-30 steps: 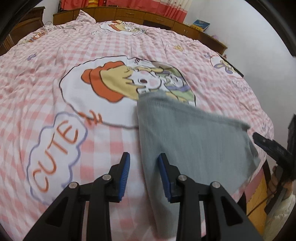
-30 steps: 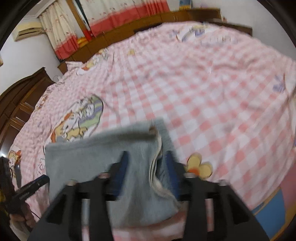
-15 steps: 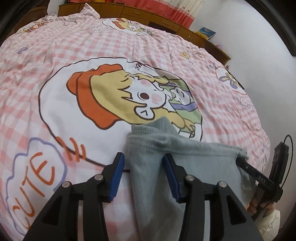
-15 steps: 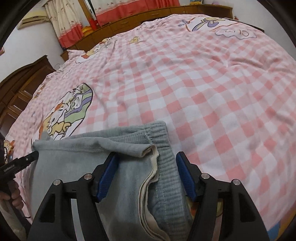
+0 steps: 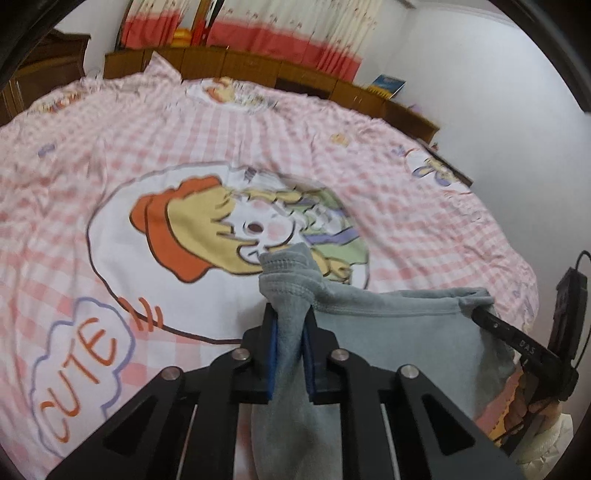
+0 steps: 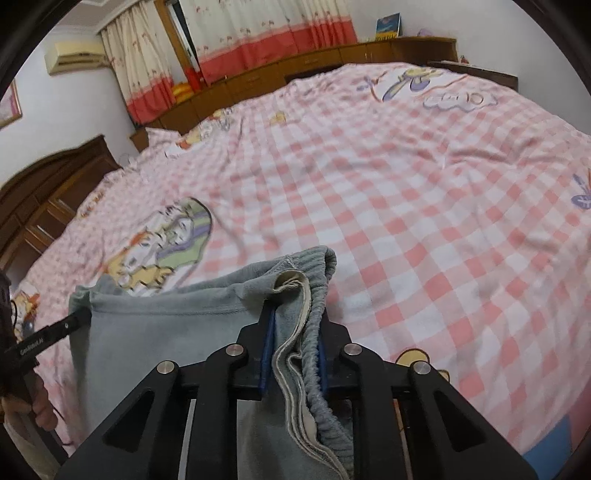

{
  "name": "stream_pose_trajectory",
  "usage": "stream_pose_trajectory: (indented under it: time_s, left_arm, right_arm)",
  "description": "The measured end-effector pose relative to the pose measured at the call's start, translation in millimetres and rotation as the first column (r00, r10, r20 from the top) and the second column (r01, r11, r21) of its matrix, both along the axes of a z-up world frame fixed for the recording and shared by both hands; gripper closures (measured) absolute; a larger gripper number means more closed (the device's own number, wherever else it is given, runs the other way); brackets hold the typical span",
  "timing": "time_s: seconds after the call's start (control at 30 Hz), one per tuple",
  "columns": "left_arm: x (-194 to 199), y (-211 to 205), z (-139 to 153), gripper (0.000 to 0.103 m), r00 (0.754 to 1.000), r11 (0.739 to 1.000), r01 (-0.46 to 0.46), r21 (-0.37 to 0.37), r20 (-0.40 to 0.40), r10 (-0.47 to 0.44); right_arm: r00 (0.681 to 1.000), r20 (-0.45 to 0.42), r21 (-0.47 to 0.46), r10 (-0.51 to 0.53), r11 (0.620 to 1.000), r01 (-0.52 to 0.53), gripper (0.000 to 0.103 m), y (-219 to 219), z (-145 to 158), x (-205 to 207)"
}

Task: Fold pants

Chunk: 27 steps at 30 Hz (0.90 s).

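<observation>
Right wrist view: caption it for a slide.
Right gripper closing on the grey pants' ribbed waistband above a pink checked bedspread.

Ahead of me spreads a wide bed under a pink-and-white checked cotton cover (image 5: 406, 229) printed with cartoon figures and an orange "CUTE" cloud (image 5: 81, 373) at eight o'clock. Along its far edge, at twelve o'clock, runs a low dark-brown wooden headboard cabinet (image 6: 332, 59), with a blue book (image 6: 388, 24) propped on it. Behind that hang cream curtains with a red lower band (image 6: 266, 33). Plain white walls (image 5: 480, 74) close the room. At ten o'clock stands a dark wooden wardrobe (image 6: 44, 192), with a beige wall air conditioner (image 6: 75, 57) above.
</observation>
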<state>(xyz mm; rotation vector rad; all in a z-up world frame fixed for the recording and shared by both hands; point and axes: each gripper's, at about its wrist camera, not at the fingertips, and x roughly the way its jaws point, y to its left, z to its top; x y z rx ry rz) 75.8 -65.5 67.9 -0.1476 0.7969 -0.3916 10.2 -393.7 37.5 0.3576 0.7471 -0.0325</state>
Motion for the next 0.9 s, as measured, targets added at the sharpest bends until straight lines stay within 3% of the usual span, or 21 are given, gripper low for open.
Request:
stream_pose_trajectory:
  time_s: [0.3, 0.47, 0.67, 0.9]
  left_arm:
    - [-56.7, 34.3, 61.1, 0.092, 0.99, 0.999, -0.022, -0.034, 0.135, 0.026]
    - [-71.2, 66.8, 85.4, 0.092, 0.981, 0.996, -0.084, 0.026, 0.177, 0.078]
    - [-38.0, 102.6, 72.8, 0.092, 0.981, 0.985, -0.146, 0.095, 0.139, 0.132]
    - [19.3, 127.9, 22.1, 0.092, 0.986, 0.979, -0.168, 0.118, 0.035, 0.165]
  right_arm:
    - [0.993, 0.105, 0.027, 0.052, 0.998, -0.055, 0.085, 30.7, 50.2, -31.6]
    - [0.982, 0.135, 0.026, 0.13, 0.991, -0.134, 0.085, 65.7, 69.7, -35.9]
    - [0.974, 0.128, 0.038, 0.187, 0.98, -0.193, 0.084, 105.7, 62.4, -9.3]
    - [0.983, 0.038, 0.042, 0.178, 0.983, -0.179, 0.084, 128.6, 25.3, 40.2]
